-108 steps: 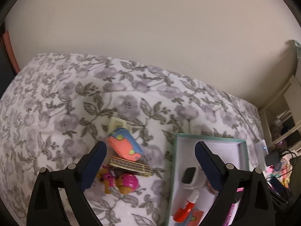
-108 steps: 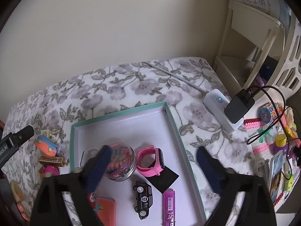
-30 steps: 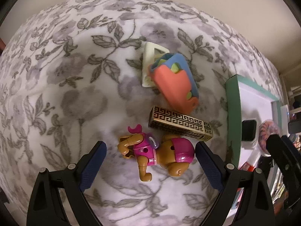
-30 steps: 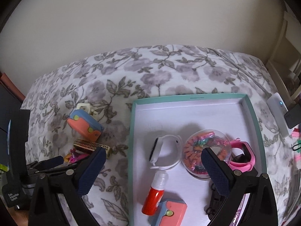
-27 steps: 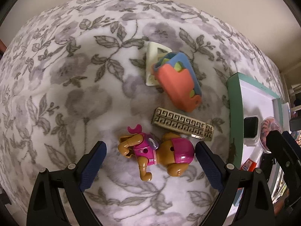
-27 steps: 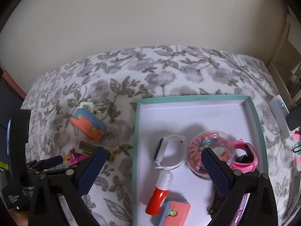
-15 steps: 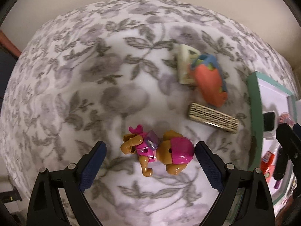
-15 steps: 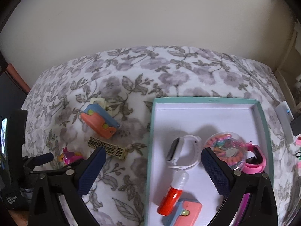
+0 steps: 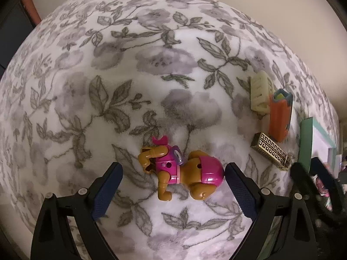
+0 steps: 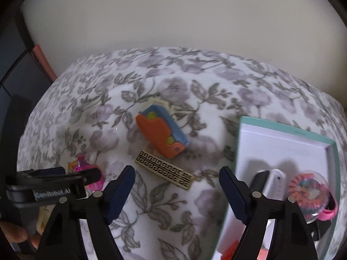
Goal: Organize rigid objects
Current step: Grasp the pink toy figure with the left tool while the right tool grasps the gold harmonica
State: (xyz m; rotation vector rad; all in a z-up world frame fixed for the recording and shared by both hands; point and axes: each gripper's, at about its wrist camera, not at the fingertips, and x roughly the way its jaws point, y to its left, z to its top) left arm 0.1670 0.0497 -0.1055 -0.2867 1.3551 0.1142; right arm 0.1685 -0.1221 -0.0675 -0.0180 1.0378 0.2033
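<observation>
Right wrist view: the toy dog [image 10: 86, 171] is mostly hidden behind the left gripper [image 10: 58, 186]; only a pink and orange patch shows. The teal box [image 10: 288, 130] runs off the lower and right edges. The white smartwatch [image 10: 274, 184] is partly covered by a gripper finger. A red-orange item [image 10: 229, 251] at the bottom edge is cut off, identity unclear. Left wrist view: the box contents at far right [image 9: 323, 186] are blurred and blocked by the right gripper [image 9: 312, 182].
</observation>
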